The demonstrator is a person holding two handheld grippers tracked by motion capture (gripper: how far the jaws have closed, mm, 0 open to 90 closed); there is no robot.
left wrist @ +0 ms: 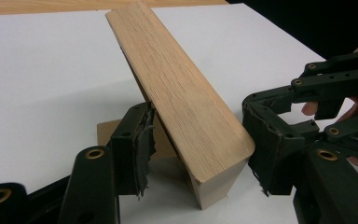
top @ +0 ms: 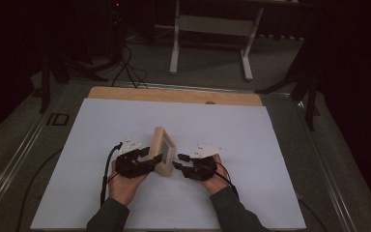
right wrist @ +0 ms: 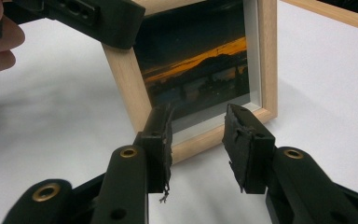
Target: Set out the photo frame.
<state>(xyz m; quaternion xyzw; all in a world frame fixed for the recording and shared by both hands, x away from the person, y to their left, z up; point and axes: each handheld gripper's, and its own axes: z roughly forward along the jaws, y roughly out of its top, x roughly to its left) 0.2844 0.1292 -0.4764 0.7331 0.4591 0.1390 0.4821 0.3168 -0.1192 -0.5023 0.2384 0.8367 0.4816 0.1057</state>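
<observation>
Left gripper point(top: 155, 157) and right gripper point(top: 179, 161): black linkage bodies, each topped by a pale three-cornered plate with small dark marks. Brass-ringed pivots point(right wrist: 128, 152) sit just behind the jaws; frayed black pads point(left wrist: 144, 140) line the jaws' inner faces. A black cable point(top: 107, 166) trails behind the left gripper. Dark grey sleeves point(top: 107, 216) cover both forearms

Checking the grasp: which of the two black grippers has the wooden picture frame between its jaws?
The left gripper: its jaws straddle the light wooden picture frame's side; the right gripper hangs open just short of the frame's front.
</observation>
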